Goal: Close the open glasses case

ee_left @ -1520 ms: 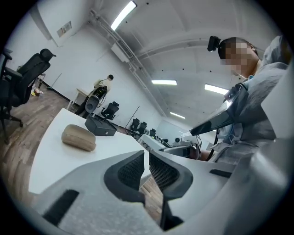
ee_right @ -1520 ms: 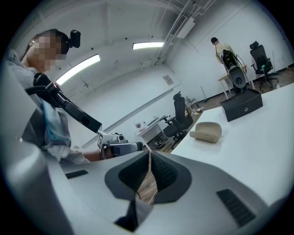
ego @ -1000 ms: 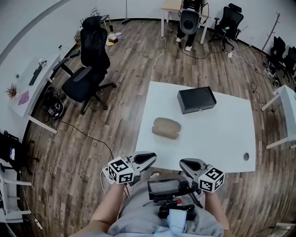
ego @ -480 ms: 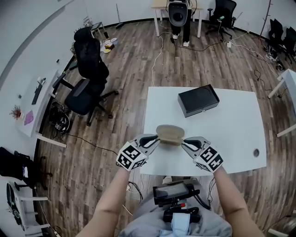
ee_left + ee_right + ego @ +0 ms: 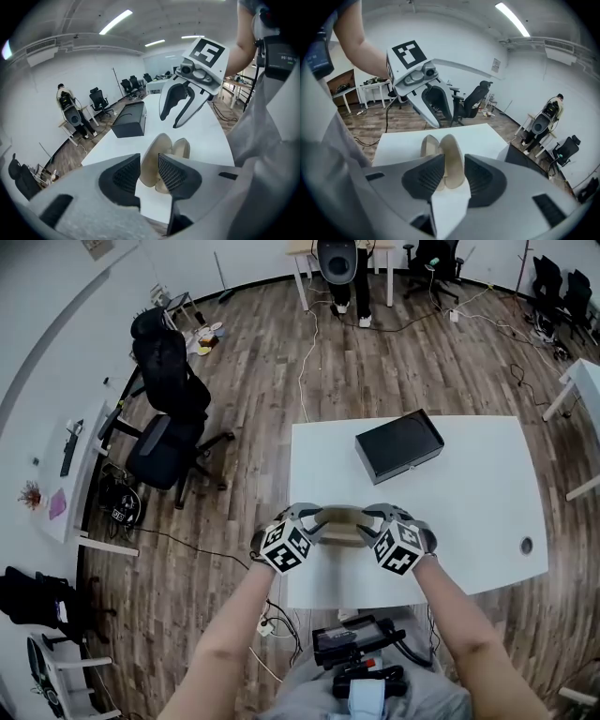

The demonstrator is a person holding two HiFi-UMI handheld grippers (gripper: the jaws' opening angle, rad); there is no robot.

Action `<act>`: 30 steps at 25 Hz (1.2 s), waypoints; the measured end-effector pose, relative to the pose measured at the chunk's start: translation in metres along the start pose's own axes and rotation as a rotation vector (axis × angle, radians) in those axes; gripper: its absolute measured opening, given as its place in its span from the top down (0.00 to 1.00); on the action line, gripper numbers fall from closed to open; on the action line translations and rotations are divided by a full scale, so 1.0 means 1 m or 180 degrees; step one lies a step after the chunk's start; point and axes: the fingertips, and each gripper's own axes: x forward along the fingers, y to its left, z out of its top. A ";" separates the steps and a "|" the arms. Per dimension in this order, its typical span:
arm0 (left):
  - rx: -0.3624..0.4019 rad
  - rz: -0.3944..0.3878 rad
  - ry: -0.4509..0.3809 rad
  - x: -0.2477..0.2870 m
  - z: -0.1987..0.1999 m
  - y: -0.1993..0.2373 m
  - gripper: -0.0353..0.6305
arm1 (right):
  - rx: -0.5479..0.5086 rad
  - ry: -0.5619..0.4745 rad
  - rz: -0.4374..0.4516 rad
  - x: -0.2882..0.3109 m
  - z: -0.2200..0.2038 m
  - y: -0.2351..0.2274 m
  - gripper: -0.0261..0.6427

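Observation:
A tan glasses case (image 5: 343, 524) lies open near the front edge of the white table (image 5: 469, 512). Its lid stands up beside the base. My left gripper (image 5: 314, 521) is at the case's left end and my right gripper (image 5: 373, 518) at its right end, facing each other. In the left gripper view the case (image 5: 161, 154) sits just beyond the left gripper (image 5: 147, 171), whose jaws stand apart astride its end. In the right gripper view the raised lid of the case (image 5: 449, 154) lies in the gap of the right gripper (image 5: 452, 176). I cannot tell whether either touches it.
A black box (image 5: 398, 444) sits on the table behind the case. A small round hole (image 5: 526, 545) marks the table's right front. Black office chairs (image 5: 164, 418) stand on the wooden floor to the left. A person (image 5: 336, 263) stands at a far desk.
Both grippers moved forward from in front of the table to the two ends of the case. The case has stayed where it was.

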 end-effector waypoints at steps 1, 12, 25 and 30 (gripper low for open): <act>0.0048 -0.0003 0.0058 0.005 -0.002 0.003 0.79 | -0.0015 0.0058 -0.0005 0.005 -0.004 -0.002 0.80; 0.0392 -0.0144 0.0458 0.045 -0.023 0.017 0.79 | -0.0131 0.0437 -0.0010 0.044 -0.033 -0.017 0.81; 0.0727 -0.0125 0.0652 0.064 -0.029 0.013 0.88 | -0.0522 0.0664 -0.0156 0.060 -0.049 -0.018 0.89; 0.1038 0.0085 0.0638 0.056 -0.026 0.008 0.89 | -0.0821 0.0623 -0.0367 0.054 -0.048 -0.012 0.90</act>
